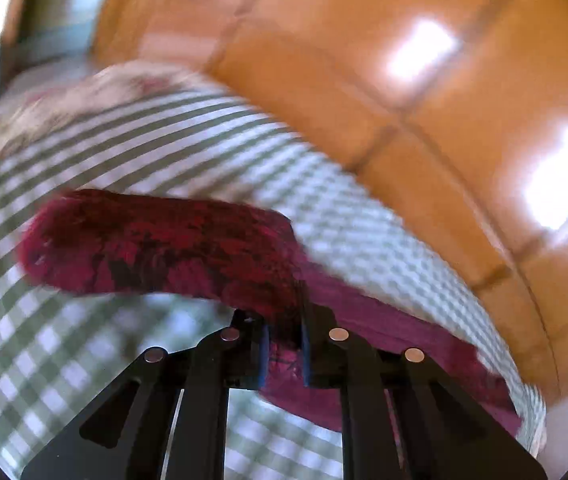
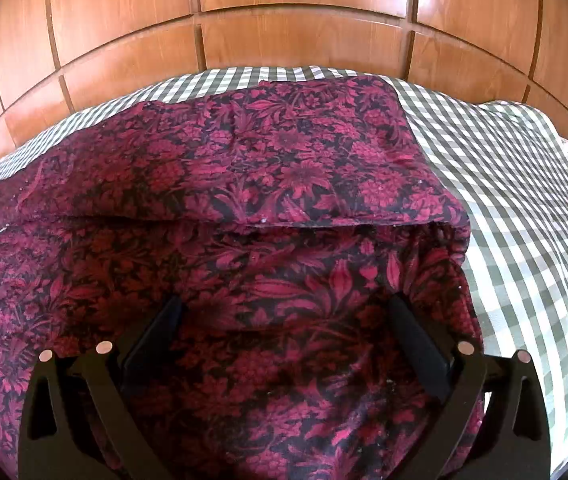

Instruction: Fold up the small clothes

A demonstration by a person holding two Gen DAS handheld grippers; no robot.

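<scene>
Left gripper (image 1: 284, 350): jaws pinched on an edge of the red floral cloth (image 1: 156, 248), lower centre of frame.
Right gripper (image 2: 284, 344): jaws spread wide over the cloth (image 2: 284, 168), gripping nothing.
Cloth: partly folded, centre of frame, on checked sheet (image 2: 524, 208).
Behind: wooden panels (image 2: 284, 0), top of frame.

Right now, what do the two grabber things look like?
Both are black plastic. The left gripper has two fingers lined with blue pads, on flat black bars joined by round silver pins. The right gripper has the same black bars and silver pins, with plain black fingers; no blue shows there. No cables, labels, hands or sleeves are in view.
</scene>
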